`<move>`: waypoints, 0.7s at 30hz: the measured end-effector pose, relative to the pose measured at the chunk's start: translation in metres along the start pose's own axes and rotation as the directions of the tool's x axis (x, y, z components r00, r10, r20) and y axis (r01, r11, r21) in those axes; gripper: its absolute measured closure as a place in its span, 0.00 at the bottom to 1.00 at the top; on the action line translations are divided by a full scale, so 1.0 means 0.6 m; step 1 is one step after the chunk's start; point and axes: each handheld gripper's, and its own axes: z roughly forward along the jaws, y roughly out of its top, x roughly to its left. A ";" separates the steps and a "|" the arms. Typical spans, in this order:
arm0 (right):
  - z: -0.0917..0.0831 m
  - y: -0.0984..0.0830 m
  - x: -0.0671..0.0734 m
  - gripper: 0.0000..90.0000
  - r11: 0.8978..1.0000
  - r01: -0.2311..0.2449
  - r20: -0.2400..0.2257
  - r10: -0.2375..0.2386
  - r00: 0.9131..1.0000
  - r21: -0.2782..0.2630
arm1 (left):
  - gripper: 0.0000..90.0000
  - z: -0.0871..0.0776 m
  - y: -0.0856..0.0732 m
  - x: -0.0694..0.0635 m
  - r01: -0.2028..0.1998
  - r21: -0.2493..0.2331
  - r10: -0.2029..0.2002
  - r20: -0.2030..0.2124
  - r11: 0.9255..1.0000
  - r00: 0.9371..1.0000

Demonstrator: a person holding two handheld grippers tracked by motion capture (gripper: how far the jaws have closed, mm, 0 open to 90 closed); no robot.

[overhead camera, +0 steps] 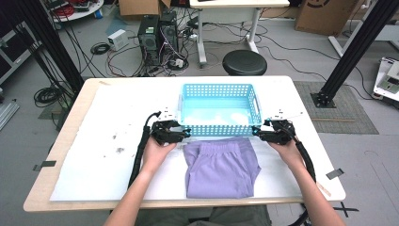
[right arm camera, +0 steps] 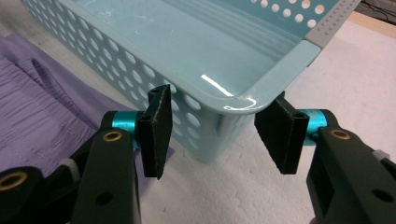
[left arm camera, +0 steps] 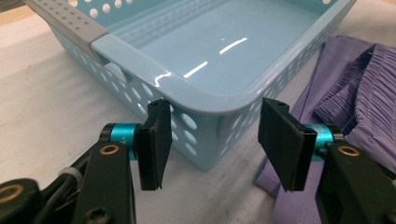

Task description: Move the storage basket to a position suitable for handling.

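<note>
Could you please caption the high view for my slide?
Both grippers, left and right, open at the near corners of a blue basket, folded purple shorts in front.

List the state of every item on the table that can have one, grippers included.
Blue basket: upright, empty, on the white table cover.
Purple shorts: folded flat, outside the basket, against its near wall.
Left gripper: open, jaws either side of the basket's near left corner, pads not pressing.
Right gripper: open, jaws either side of the basket's near right corner, pads not pressing.
White table cover: spread flat, a few dark specks.
</note>
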 end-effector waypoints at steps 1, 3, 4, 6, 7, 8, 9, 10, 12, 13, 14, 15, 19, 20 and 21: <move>-0.001 -0.001 -0.001 0.46 1.000 0.005 -0.005 -0.005 1.000 -0.001 | 0.44 -0.003 0.000 -0.001 0.010 -0.008 -0.010 -0.021 1.000 1.000; -0.008 -0.004 -0.007 0.40 1.000 -0.015 -0.029 0.014 0.999 -0.017 | 0.34 -0.014 -0.003 0.001 0.022 -0.030 -0.024 -0.048 0.999 0.999; -0.014 -0.006 -0.013 0.36 0.999 -0.026 -0.042 0.025 0.999 -0.025 | 0.34 -0.021 -0.004 0.003 0.030 -0.046 -0.032 -0.048 0.999 0.998; -0.028 -0.014 -0.025 0.32 0.997 -0.060 -0.049 0.058 0.997 -0.046 | 0.34 -0.035 -0.006 0.007 0.035 -0.070 -0.039 -0.054 0.997 0.998; -0.034 -0.017 -0.031 0.32 0.996 -0.072 -0.053 0.069 0.996 -0.060 | 0.33 -0.047 -0.007 0.010 0.032 -0.093 -0.037 -0.059 0.995 0.998; -0.046 -0.021 -0.038 0.32 0.992 -0.099 -0.056 0.095 0.994 -0.082 | 0.33 -0.056 -0.008 0.012 0.023 -0.113 -0.031 -0.070 0.993 0.997; -0.056 -0.024 -0.042 0.32 0.987 -0.117 -0.054 0.111 0.992 -0.107 | 0.33 -0.066 -0.009 0.014 0.008 -0.134 -0.020 -0.086 0.991 0.996; -0.065 -0.027 -0.046 0.32 0.982 -0.127 -0.049 0.122 0.991 -0.137 | 0.33 -0.075 -0.010 0.018 -0.009 -0.145 -0.006 -0.098 0.989 0.995; -0.081 -0.031 -0.050 0.32 0.968 -0.156 -0.050 0.149 0.988 -0.195 | 0.33 -0.091 -0.013 0.022 -0.033 -0.163 0.012 -0.127 0.986 0.992; -0.087 -0.032 -0.050 0.32 0.962 -0.161 -0.050 0.154 0.987 -0.218 | 0.33 -0.100 -0.015 0.024 -0.041 -0.167 0.015 -0.157 0.985 0.987; -0.096 -0.034 -0.049 0.32 0.954 -0.166 -0.047 0.159 0.986 -0.250 | 0.33 -0.107 -0.018 0.026 -0.044 -0.169 0.014 -0.173 0.985 0.985; -0.101 -0.035 -0.047 0.32 0.948 -0.166 -0.042 0.161 0.986 -0.273 | 0.33 -0.114 -0.020 0.028 -0.044 -0.174 0.011 -0.183 0.984 0.983; -0.112 -0.035 -0.043 0.32 0.932 -0.195 -0.087 0.177 0.980 -0.306 | 0.33 -0.134 -0.031 0.035 -0.034 -0.191 -0.001 -0.179 0.981 0.984; -0.113 -0.035 -0.041 0.32 0.930 -0.196 -0.092 0.176 0.980 -0.312 | 0.33 -0.138 -0.034 0.035 -0.033 -0.197 -0.002 -0.174 0.980 0.985; -0.114 -0.035 -0.038 0.32 0.927 -0.198 -0.098 0.175 0.980 -0.320 | 0.32 -0.141 -0.037 0.035 -0.030 -0.204 -0.005 -0.170 0.979 0.985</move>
